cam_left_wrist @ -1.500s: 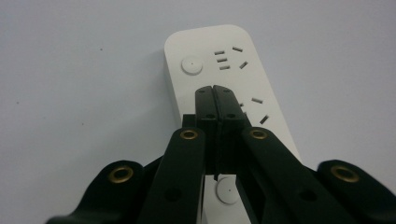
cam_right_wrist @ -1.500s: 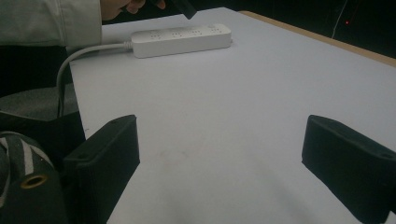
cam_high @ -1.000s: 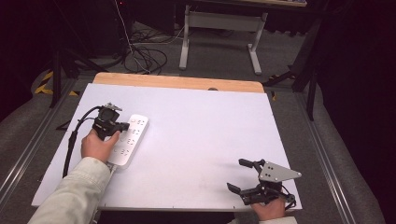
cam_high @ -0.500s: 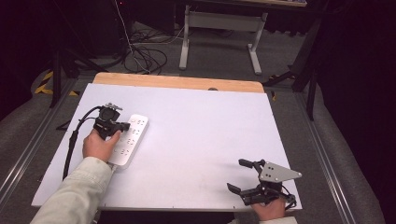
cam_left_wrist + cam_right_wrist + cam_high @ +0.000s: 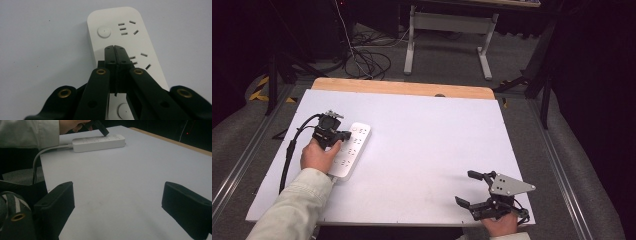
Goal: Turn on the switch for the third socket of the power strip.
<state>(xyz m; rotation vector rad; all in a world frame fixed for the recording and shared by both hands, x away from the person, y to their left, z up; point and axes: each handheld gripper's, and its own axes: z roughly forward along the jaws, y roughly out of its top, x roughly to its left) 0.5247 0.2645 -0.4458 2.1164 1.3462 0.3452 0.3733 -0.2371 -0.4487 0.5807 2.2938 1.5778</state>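
Observation:
A white power strip [image 5: 356, 144] lies on the left part of the white table top [image 5: 427, 135], its long side running away from me. My left gripper [image 5: 346, 134] is shut with nothing between its jaws, and its tips sit over the middle of the strip. In the left gripper view the closed tips [image 5: 115, 47] point down between two socket groups of the power strip [image 5: 125, 30]. My right gripper [image 5: 464, 187] rests open near the front right edge, with bare table between its jaws [image 5: 120, 197]. The right gripper view shows the power strip [image 5: 100, 142] and the left gripper [image 5: 101, 127] far off.
A black cable [image 5: 291, 150] trails from the left gripper along the table's left side. The strip's white cord [image 5: 43, 151] runs off the near edge. A wooden strip [image 5: 402, 88] borders the far edge. Floor cables [image 5: 367, 60] and a desk frame [image 5: 447, 25] lie beyond.

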